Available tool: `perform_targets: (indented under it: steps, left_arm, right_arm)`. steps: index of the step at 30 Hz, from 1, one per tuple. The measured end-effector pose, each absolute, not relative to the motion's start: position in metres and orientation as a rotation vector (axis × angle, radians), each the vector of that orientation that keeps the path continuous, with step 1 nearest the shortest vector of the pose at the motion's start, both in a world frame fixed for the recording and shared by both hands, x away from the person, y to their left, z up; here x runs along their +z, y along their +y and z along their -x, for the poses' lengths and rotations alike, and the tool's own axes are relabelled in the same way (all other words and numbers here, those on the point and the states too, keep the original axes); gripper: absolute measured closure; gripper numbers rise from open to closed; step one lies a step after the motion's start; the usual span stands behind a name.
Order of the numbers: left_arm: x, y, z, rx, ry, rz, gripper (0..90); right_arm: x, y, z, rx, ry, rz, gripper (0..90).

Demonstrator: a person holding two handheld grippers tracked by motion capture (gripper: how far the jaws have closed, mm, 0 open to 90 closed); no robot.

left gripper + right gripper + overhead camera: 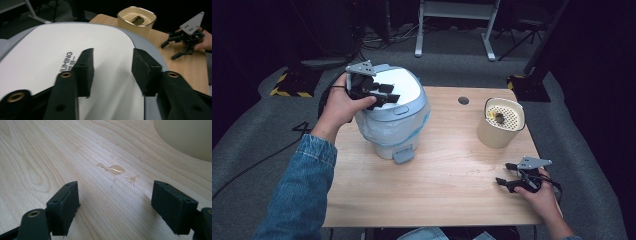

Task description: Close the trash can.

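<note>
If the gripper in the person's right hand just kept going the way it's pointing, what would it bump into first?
Probably the cream plastic container with a perforated insert. The right gripper, jaws open, points low across the light wooden table, past a small wet patch, toward that container's wall; depth is hard to judge.

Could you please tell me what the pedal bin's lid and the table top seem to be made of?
The bin lid looks like smooth moulded plastic, white with a grey rim and soft sheen. The table top shows pale wood grain, probably laminate or veneer.
</note>
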State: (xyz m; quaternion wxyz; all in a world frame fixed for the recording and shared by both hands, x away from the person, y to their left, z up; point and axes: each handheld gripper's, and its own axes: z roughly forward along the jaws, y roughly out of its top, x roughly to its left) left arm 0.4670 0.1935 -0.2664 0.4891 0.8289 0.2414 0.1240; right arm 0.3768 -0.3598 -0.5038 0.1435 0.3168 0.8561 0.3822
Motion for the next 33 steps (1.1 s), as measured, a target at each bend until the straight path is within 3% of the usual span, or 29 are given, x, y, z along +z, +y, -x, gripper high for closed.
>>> perform_targets:
  steps: [14,24,33]
  left_arm:
    - [-0.250,0.214,-0.393,0.325,0.512,-1.979,40.4]
    - [-0.271,0.225,-0.344,0.313,0.505,-1.987,37.0]
    - [-0.299,0.236,-0.328,0.329,0.518,-2.007,35.0]
  right_arm:
    - [-0.504,-0.360,-0.377,1.104,2.472,-0.912,22.3]
    - [-0.504,-0.362,-0.378,1.113,2.486,-0.885,22.3]
    - [-0.504,-0.362,-0.377,1.112,2.487,-0.885,22.3]
